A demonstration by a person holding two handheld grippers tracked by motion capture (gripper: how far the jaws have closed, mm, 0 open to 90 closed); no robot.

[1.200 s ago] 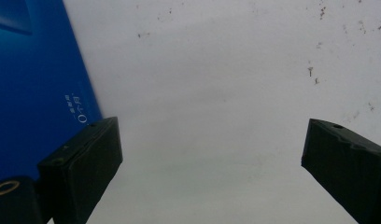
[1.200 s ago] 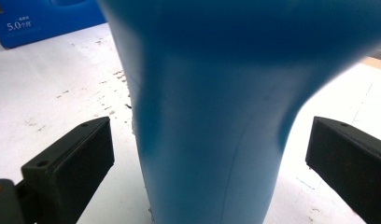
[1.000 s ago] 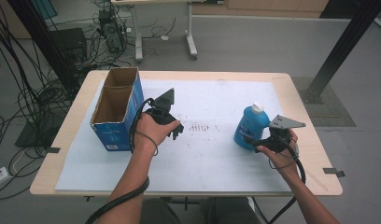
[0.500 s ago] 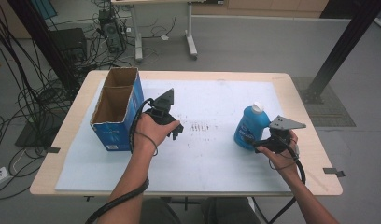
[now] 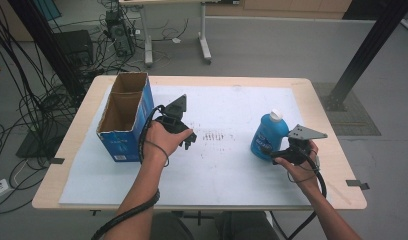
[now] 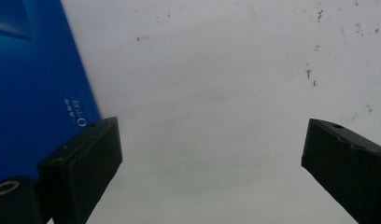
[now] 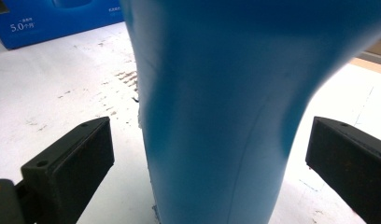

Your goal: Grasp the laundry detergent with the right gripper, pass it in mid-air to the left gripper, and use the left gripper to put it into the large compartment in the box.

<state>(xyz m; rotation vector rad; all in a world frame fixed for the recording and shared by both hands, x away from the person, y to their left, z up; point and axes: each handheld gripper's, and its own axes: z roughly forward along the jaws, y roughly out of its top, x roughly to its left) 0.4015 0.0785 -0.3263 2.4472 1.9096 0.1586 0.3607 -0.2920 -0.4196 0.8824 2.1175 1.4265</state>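
Bottle [image 5: 266,136], blue with a white cap, stands upright on the right part of the white mat [image 5: 232,165], and the right gripper [image 5: 284,154] sits low just beside it on the person's side. In the right gripper view the bottle [image 7: 216,116] rises between the two black jaws, which stand wide apart with a gap on each side, so they bracket it without touching. The right hand [image 5: 304,167] holds the tool near the mat, its grey plate pointing toward the table's right edge.

Across the mat, well apart from the bottle, the left gripper [image 5: 188,141] is held by the left hand [image 5: 159,142] just beside an open-topped blue box [image 5: 123,120] that stands at the table's left. In the left gripper view its jaws are spread wide over bare mat [image 6: 216,93], holding nothing, with the box wall [image 6: 34,84] close behind one jaw. Dark speckles mark the mat between the two tools.
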